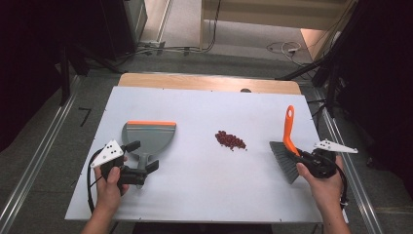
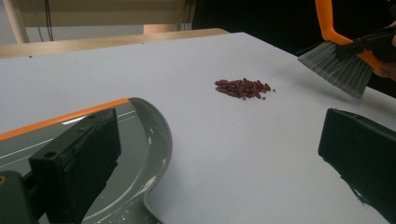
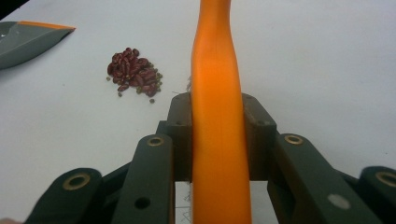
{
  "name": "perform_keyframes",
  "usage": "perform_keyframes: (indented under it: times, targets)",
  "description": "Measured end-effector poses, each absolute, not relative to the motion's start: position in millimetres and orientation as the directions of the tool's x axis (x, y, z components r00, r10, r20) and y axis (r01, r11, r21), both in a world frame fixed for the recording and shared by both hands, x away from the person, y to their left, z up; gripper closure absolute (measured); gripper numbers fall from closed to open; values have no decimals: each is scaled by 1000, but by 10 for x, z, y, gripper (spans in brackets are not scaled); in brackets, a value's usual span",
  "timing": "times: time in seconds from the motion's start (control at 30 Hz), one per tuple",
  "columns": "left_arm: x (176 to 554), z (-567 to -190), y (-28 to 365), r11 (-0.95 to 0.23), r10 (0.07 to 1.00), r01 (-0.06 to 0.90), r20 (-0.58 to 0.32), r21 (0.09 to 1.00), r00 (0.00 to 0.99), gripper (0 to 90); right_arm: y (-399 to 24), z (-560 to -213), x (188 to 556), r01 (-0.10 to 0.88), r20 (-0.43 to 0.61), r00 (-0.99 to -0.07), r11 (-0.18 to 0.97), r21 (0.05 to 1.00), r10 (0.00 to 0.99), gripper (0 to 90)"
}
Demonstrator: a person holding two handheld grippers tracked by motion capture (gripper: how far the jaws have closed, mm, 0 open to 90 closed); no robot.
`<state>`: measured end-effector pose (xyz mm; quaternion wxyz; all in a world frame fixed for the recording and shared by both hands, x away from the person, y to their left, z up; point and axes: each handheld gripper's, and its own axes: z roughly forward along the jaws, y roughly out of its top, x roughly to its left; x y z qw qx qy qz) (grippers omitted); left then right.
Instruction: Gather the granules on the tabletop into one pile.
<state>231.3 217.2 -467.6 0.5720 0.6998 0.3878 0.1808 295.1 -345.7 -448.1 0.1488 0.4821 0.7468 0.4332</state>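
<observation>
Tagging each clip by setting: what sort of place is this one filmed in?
Probably a lab or recording workspace, not a home: a bare white table flanked by metal floor rails, loose cables on the floor behind, and dark curtains at the sides.

High view looks steeply down; both gripper views skim low, close — all sharing the beans (image 1: pixel 231 141) (image 2: pixel 243 87) (image 3: pixel 133 71).

Bare white table (image 1: pixel 204 185) runs open along the near edge between both sides. Mid-table, only the red bean pile (image 1: pixel 231 140) interrupts the path between dustpan (image 1: pixel 148 136) at left and brush (image 1: pixel 287 151) at right.
</observation>
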Motion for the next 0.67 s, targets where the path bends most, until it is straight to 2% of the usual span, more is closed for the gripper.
perform_keyframes:
  times: [0.67]
  targets:
    - [2301, -4671, 2174, -48, 749, 326, -181, 944, 637, 0, -3475, -4494, 2966, 583, 202, -497, 153, 798, 844, 681]
